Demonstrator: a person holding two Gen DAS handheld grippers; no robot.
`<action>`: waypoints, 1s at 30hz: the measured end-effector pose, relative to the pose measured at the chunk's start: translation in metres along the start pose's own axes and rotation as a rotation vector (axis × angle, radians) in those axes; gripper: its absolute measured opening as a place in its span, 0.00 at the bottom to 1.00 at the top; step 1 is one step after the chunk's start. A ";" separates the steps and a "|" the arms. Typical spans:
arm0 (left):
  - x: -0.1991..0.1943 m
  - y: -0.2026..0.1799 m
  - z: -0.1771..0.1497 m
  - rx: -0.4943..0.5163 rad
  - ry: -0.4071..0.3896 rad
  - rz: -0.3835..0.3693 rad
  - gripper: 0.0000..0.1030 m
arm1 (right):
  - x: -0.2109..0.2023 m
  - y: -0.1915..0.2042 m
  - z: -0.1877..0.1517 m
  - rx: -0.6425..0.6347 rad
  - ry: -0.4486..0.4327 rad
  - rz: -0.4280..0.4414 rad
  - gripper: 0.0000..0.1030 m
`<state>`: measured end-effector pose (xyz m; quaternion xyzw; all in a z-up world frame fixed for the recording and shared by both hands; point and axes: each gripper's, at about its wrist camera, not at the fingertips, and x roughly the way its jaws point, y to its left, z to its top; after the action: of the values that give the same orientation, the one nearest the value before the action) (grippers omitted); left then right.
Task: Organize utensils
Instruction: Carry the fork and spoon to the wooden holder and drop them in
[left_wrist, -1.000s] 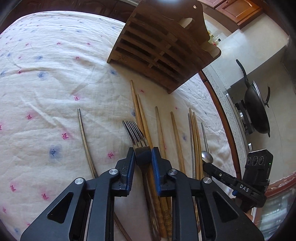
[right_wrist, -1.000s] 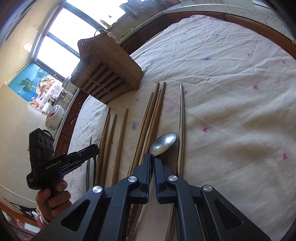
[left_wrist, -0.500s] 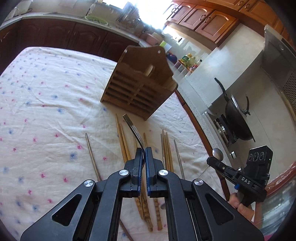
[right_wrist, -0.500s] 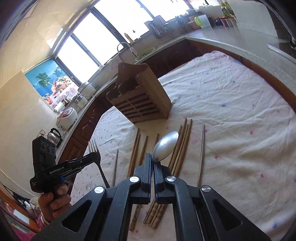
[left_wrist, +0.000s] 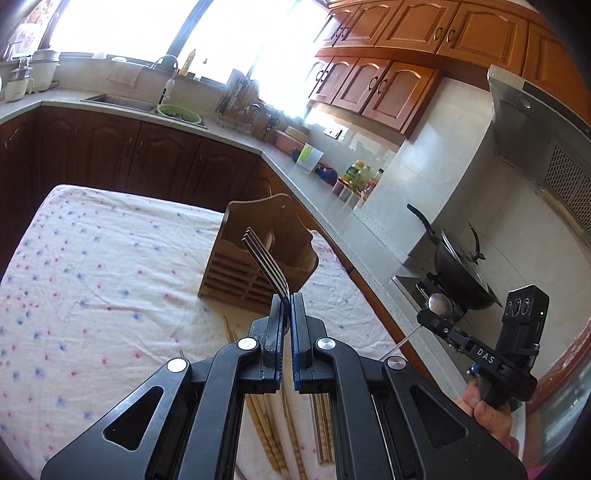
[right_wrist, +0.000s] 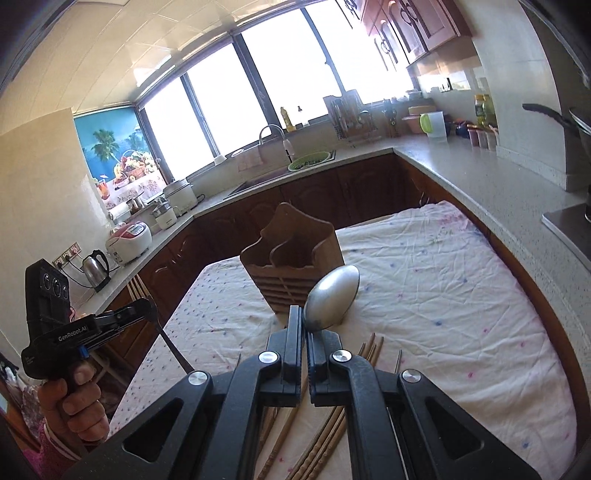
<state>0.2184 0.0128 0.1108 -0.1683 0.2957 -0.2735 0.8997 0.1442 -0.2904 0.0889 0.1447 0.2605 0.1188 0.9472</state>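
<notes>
My left gripper (left_wrist: 285, 301) is shut on a metal fork (left_wrist: 264, 260), tines up, held above the table in front of the wooden utensil holder (left_wrist: 258, 254). My right gripper (right_wrist: 306, 323) is shut on a metal spoon (right_wrist: 332, 299), bowl up, also raised before the holder (right_wrist: 293, 258). The right gripper with its spoon shows in the left wrist view (left_wrist: 439, 314); the left gripper shows in the right wrist view (right_wrist: 146, 308). Several wooden chopsticks (left_wrist: 266, 435) lie on the cloth below, partly hidden by the grippers.
The table is covered by a white flowered cloth (left_wrist: 92, 288). A kitchen counter (right_wrist: 480, 177) runs around behind and to the right, with a black wok (left_wrist: 458, 269) on the stove. A metal chopstick (right_wrist: 399, 358) lies right of the wooden ones.
Both grippers have lifted off the cloth and tilted up, the left carrying the fork, the right carrying the spoon. The left jaws closed fully on the fork's handle.
</notes>
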 end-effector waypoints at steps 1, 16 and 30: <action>0.002 -0.001 0.006 0.005 -0.013 0.004 0.02 | 0.001 0.003 0.006 -0.012 -0.010 -0.003 0.02; 0.073 0.004 0.124 0.066 -0.213 0.070 0.02 | 0.061 0.028 0.108 -0.179 -0.155 -0.072 0.02; 0.180 0.046 0.090 0.072 -0.115 0.180 0.02 | 0.165 0.003 0.074 -0.236 -0.007 -0.108 0.02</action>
<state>0.4145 -0.0449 0.0796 -0.1242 0.2477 -0.1919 0.9415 0.3208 -0.2536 0.0754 0.0185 0.2487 0.0969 0.9635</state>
